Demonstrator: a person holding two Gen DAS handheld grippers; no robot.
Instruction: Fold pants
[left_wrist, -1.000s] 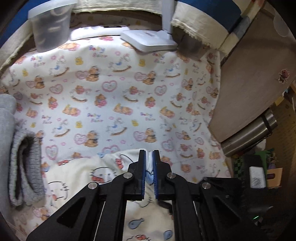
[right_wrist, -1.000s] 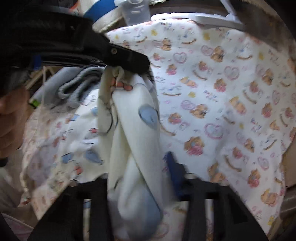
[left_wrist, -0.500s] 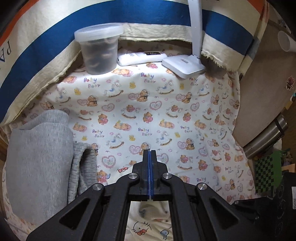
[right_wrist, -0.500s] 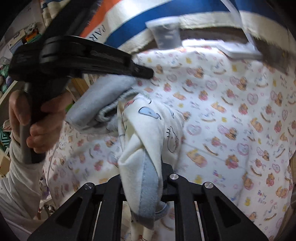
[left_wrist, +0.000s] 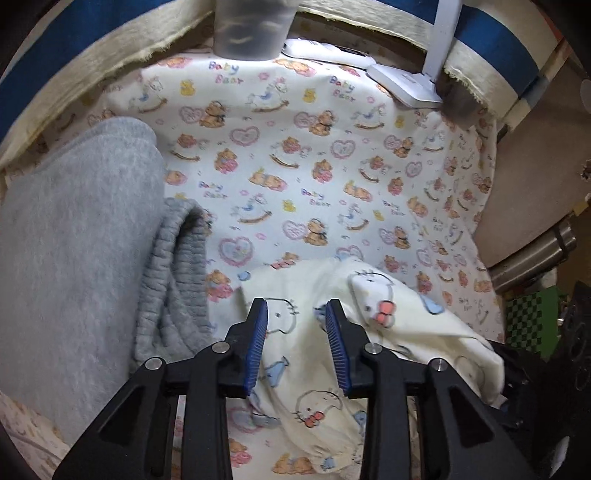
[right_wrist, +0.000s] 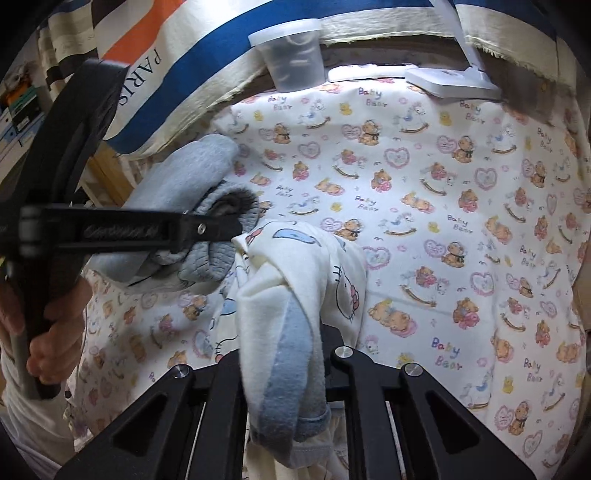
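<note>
While the left gripper (left_wrist: 295, 325) hovers with its jaws wide and nothing between them, the pants (left_wrist: 369, 332) lie directly under and just beyond its tips on the bear-print cloth (left_wrist: 295, 147). In this left view the cream garment runs from the near middle out to the right, where it rises toward the other tool, so its long axis slants near-left to right. A grey garment (left_wrist: 74, 240) lies to the left, touching or nearly touching the pants' left edge.

From the right view, the right gripper (right_wrist: 284, 350) has its jaws clamped on a bunched end of the pants (right_wrist: 295, 266), blue cuff hanging toward the camera. The fabric stretches away from these jaws toward the far left, ending just beside the left gripper (right_wrist: 229, 230). The free end is nearer the left tool, which likely needs to close on it next.
</note>
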